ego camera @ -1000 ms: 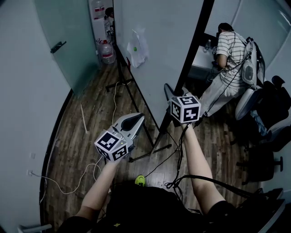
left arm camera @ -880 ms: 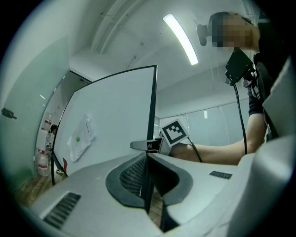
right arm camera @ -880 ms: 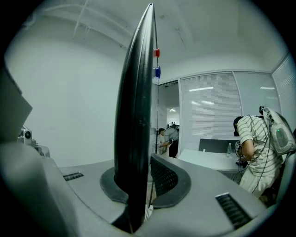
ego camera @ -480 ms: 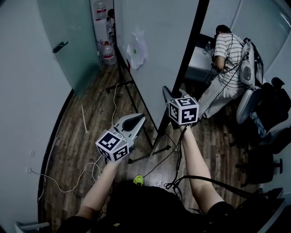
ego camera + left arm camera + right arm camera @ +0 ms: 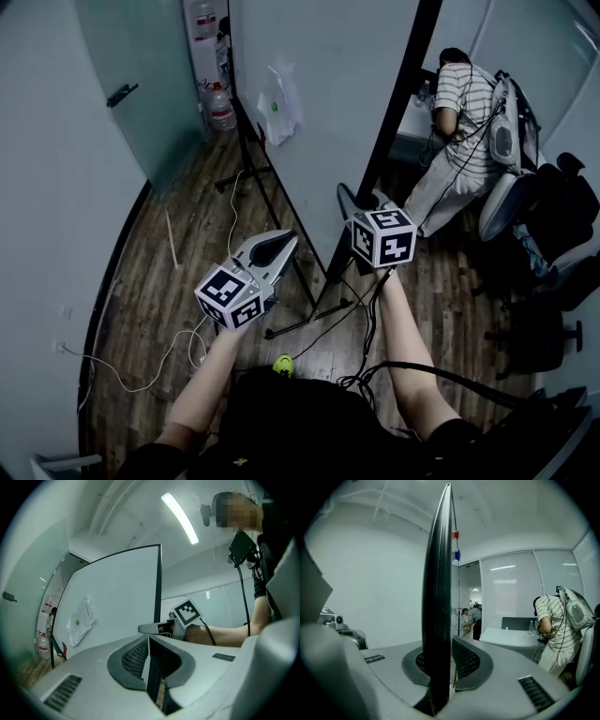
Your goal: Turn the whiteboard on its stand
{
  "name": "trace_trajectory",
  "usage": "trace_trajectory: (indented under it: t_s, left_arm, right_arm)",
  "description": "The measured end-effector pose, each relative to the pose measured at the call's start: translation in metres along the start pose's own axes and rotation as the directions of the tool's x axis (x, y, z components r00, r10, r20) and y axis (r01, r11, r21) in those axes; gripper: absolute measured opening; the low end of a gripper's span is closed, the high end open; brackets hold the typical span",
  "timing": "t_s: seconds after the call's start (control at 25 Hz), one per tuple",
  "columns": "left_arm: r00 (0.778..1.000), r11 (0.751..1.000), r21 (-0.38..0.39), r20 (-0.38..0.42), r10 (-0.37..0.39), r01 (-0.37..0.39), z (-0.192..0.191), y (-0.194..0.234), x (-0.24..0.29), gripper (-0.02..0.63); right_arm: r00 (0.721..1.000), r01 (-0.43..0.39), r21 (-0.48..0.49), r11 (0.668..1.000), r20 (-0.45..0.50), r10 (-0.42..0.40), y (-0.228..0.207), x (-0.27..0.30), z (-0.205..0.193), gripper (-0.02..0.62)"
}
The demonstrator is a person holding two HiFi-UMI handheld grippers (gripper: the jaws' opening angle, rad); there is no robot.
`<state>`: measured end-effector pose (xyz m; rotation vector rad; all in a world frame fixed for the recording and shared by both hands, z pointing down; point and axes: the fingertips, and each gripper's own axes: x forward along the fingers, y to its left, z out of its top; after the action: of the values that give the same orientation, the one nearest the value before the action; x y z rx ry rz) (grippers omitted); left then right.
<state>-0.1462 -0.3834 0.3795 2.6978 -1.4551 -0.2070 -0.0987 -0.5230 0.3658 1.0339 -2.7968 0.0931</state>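
Right gripper view: right claw (image 5: 440, 656) clenched on whiteboard's (image 5: 438, 583) black side frame, prob. for leverage to swing it on its stand (image 5: 323, 305). Left claw (image 5: 149, 641) closed, empty, near board face. Seated person (image 5: 464, 112) + chairs (image 5: 548, 220) stand behind far edge, so little swing room there.

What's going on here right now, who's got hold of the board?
A person is working the whiteboard with two handheld grippers. The right gripper is clamped on the board's black side edge, and the board stands on its stand with that edge toward the person. The left gripper is shut with nothing in it, held level on the white-face side of the board and apart from it.
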Motion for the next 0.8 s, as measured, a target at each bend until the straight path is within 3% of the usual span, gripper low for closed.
trace_trajectory:
  t_s: [0.48, 0.8]
  left_arm:
    - [1.0, 1.0, -0.018, -0.008, 0.015, -0.015, -0.007, -0.023, -0.008, 0.006]
    - [0.999, 0.999, -0.023, -0.013, 0.032, -0.033, -0.011, -0.031, -0.01, 0.006]
  right_arm:
    - [1.0, -0.004, -0.001, 1.0, 0.013, 0.004, 0.005, -0.022, -0.001, 0.052]
    - [0.999, 0.018, -0.064, 0.998, 0.047, -0.015, 0.005, -0.02, -0.003, 0.06]
